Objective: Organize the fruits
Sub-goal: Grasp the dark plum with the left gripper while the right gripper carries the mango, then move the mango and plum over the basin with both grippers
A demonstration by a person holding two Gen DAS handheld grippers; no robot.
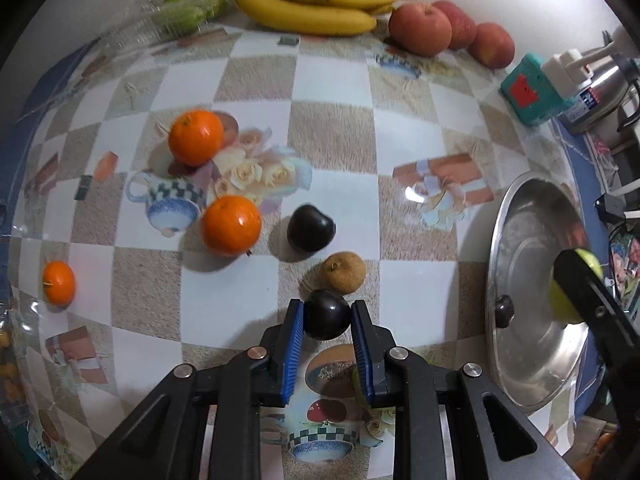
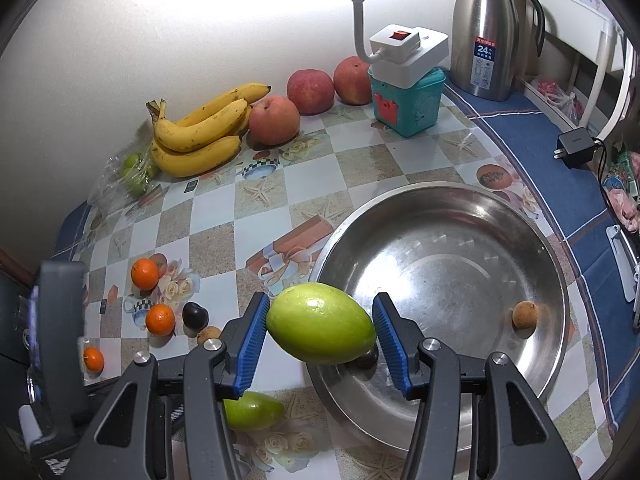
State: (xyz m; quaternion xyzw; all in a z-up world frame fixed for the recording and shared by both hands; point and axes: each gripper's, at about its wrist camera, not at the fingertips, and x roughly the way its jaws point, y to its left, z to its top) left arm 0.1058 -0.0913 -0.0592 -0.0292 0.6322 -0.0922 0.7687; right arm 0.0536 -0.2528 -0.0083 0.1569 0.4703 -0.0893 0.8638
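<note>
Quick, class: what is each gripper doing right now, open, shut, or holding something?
Left gripper: shut on a dark plum, just above the table.
Right gripper: shut on a green fruit, held over the rim of the steel bowl.

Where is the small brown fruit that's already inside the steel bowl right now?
In the right wrist view, the small brown fruit sits alone against the steel bowl's right inner wall.

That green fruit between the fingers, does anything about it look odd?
The green fruit sits crooked: it touches the left finger of the right gripper, but a gap shows on the right, above the steel bowl. Whether it is gripped or dropping is unclear.
</note>
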